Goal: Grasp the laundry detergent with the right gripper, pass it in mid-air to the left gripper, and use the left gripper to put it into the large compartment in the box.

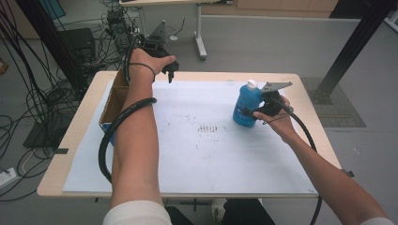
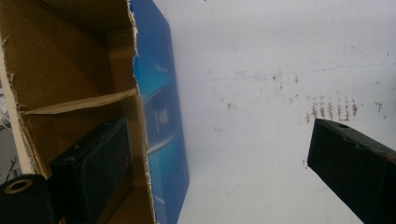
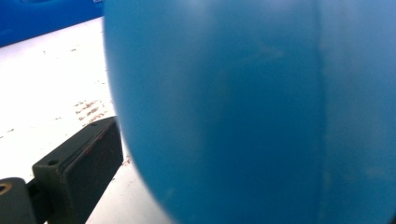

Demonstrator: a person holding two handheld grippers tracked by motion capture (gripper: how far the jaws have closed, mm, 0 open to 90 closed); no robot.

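Blue bottle [image 3: 261, 112] sits squeezed in my right tool [image 1: 261, 108], while my left tool [image 1: 167, 71] gapes wide over the box [image 1: 115, 96].

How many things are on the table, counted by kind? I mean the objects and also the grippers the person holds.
Blue bottle with white cap: 1
Cardboard box, open, blue outside: 1
Grippers: 2, the left gripper and the right gripper
Total: 4

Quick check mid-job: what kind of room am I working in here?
Likely a lab or workshop: black cables tangled on the bare floor, electronics gear beside them, and a black metal frame post standing by the table.
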